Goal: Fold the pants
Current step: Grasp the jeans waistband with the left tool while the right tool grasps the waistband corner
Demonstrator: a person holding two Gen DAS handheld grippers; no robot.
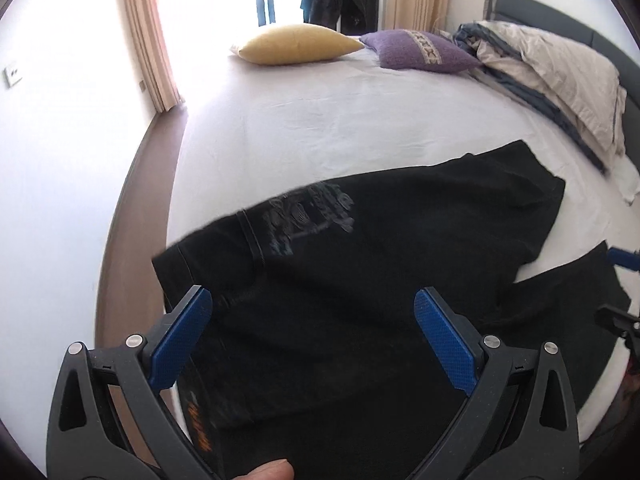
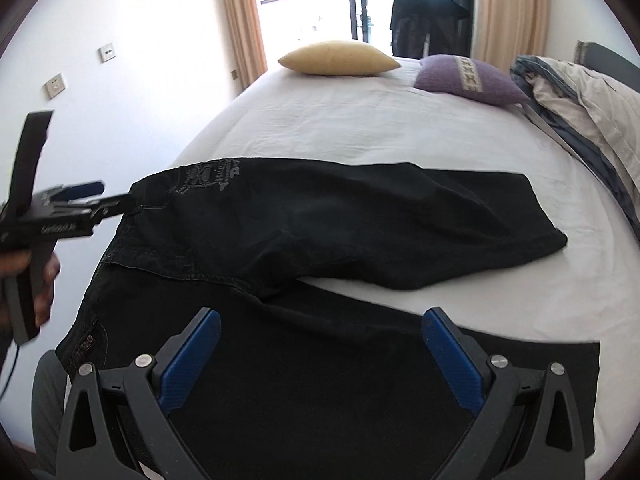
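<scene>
Black pants lie spread on the white bed, waistband to the left, the two legs splayed apart to the right. My left gripper is open above the waist end, empty. In the right wrist view the pants show a grey print near the waistband. My right gripper is open and empty above the near leg. The left gripper shows there too, at the waistband edge. The right gripper's tip shows at the left wrist view's right edge.
A yellow pillow and a purple pillow lie at the far end of the bed. A crumpled duvet is piled along the right side. The wall and floor run along the left of the bed.
</scene>
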